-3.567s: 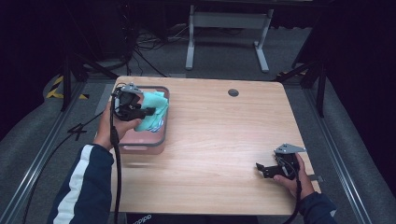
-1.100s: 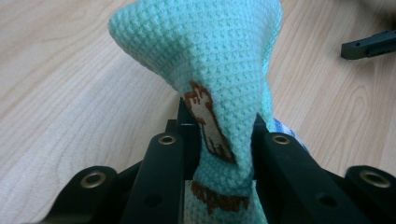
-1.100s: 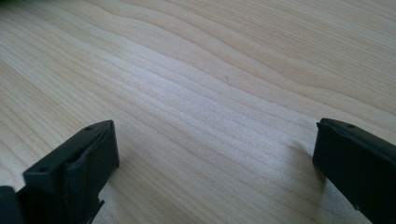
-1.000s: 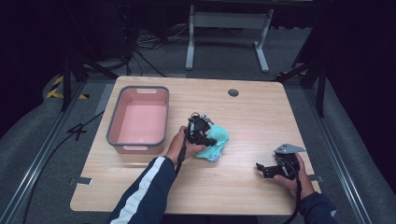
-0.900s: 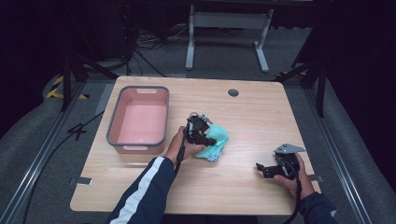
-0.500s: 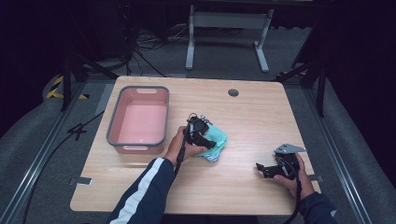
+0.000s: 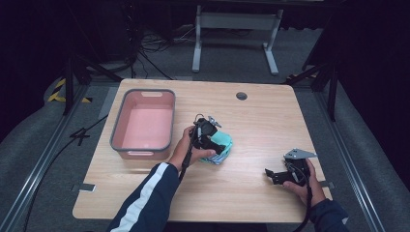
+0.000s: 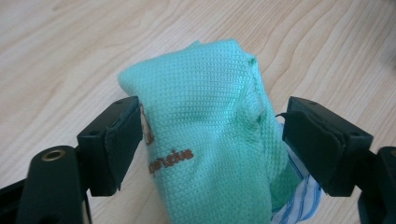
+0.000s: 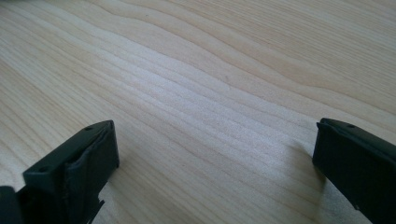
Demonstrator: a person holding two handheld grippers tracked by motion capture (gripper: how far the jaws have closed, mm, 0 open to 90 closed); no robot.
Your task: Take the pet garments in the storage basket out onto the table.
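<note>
Both my left gripper's (image 8: 212, 140) jaws have just been opening, and they now stand off the green cloth (image 8: 212, 135) lying between them on the table (image 7: 261, 121), right of the pink bin (image 7: 143, 124). My right gripper (image 7: 271, 175) rests open, well apart.

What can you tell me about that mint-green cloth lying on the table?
The mint-green cloth is a bunched, waffle-knit fabric with brown printed lettering, lying on the wooden table right of the pink bin. A blue-and-white striped piece peeks out beneath it. The left hand-held gripper straddles it; its jaws have just been opening, the cloth between them, with a gap at one pad.
</note>
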